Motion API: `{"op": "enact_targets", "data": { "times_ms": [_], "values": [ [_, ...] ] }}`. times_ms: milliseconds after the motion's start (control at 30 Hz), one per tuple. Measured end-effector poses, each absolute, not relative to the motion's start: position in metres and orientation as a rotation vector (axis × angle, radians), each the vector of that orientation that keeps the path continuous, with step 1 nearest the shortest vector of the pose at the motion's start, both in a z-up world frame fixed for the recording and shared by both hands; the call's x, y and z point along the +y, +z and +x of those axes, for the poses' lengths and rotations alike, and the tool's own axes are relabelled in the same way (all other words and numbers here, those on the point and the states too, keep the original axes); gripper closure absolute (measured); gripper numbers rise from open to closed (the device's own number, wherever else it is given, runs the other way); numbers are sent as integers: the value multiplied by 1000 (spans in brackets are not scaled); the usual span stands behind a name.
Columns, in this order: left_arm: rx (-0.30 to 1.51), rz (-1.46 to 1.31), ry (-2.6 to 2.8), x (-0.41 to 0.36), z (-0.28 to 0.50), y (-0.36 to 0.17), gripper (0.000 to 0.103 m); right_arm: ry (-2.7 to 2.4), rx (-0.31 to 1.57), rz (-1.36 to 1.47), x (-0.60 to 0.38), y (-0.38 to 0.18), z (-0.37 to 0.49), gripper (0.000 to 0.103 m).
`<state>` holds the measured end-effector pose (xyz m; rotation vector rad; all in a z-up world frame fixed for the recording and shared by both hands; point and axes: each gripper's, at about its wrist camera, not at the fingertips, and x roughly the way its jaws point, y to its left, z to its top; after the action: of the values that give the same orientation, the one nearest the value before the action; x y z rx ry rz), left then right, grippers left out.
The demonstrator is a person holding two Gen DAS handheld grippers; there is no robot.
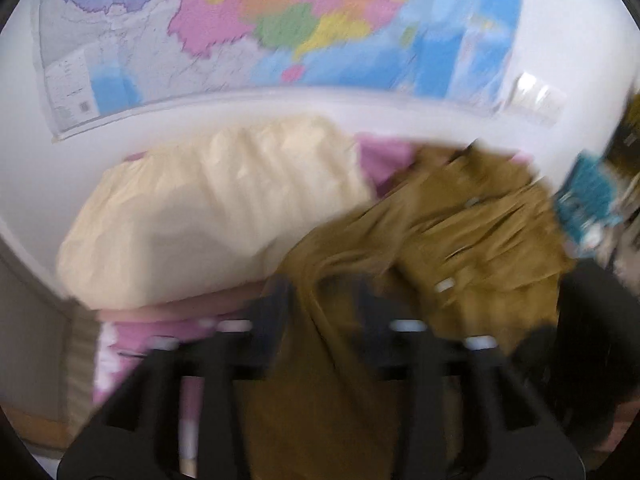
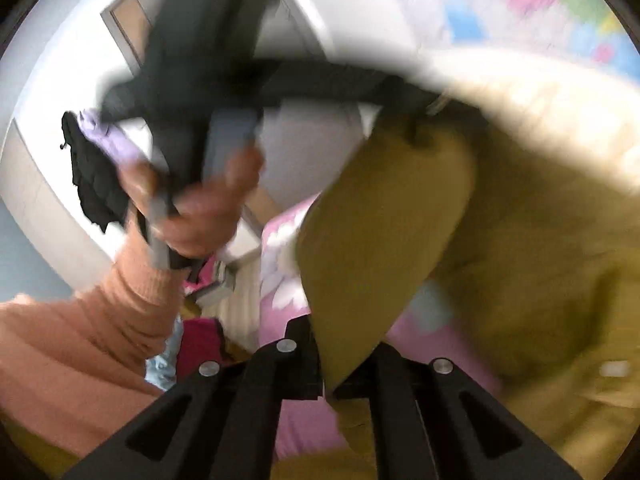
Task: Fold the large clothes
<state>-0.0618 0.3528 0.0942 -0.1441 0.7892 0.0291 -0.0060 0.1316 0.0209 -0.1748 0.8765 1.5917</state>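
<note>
I saw the garment (image 1: 460, 232) at frame right, pillow (image 1: 208, 216) left of it, map (image 1: 280, 28) above both.

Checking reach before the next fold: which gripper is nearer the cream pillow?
Left, judged loosely. The left gripper holds the mustard garment just beside the cream pillow; the right gripper grips cloth farther off.

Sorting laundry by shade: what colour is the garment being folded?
Mustard brown garment, clearest in the left wrist view.

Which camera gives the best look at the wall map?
The left wrist view. The wall map fills the upper frame there, its coloured regions, blue sea and lower edge readable despite blur. The right wrist view catches only a smeared pastel corner of it at top right, above the mustard garment.
</note>
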Motion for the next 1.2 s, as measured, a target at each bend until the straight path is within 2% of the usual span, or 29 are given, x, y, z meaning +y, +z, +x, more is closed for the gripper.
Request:
{"op": "enact_targets", "data": {
  "times_ms": [33,100,167,267,400,500,667,700,733,767,800,833,967,1000,1033,1100,1167,1200],
  "values": [
    [749,-152,4,350,-66,104,45,1572,848,-146,111,39,5,101],
    [671,-166,-48,345,-75,123,27,1488,777,-129,65,76,26,101],
    [583,-171,-90,337,-85,141,20,1393,725,-142,23,103,41,101],
    [543,-161,-128,321,-84,144,16,1213,688,-162,-37,133,67,101],
    [629,-120,-161,292,-59,111,16,1012,655,-195,-111,153,95,101],
    [750,-104,-211,265,-31,67,17,909,725,-192,-159,133,108,101],
    [951,-41,-219,218,16,-12,25,783,1014,-129,-181,24,137,97],
    [972,-26,-214,213,20,-21,26,766,1066,-122,-185,6,140,91],
    [1000,-5,-205,205,26,-32,26,744,1106,-118,-187,-12,144,75],
    [1024,12,-201,200,30,-41,27,698,1133,-105,-192,-29,148,63],
    [1040,24,-199,197,33,-46,27,650,1143,-102,-197,-38,150,31],
    [1055,51,-185,194,34,-51,27,634,1130,-83,-204,-42,150,24],
    [1018,39,-190,200,32,-42,27,724,1046,41,-231,-26,134,24],
    [997,29,-193,203,31,-36,26,756,1023,53,-235,-21,128,21],
    [965,19,-189,207,31,-27,26,784,998,61,-237,-18,121,14],
    [919,0,-184,210,34,-14,24,806,970,62,-238,-21,111,10],
    [889,-9,-185,208,41,-5,24,799,975,15,-228,-33,98,11],
    [887,-1,-192,203,48,-5,24,776,978,-18,-223,-33,96,21]
  ]
}}
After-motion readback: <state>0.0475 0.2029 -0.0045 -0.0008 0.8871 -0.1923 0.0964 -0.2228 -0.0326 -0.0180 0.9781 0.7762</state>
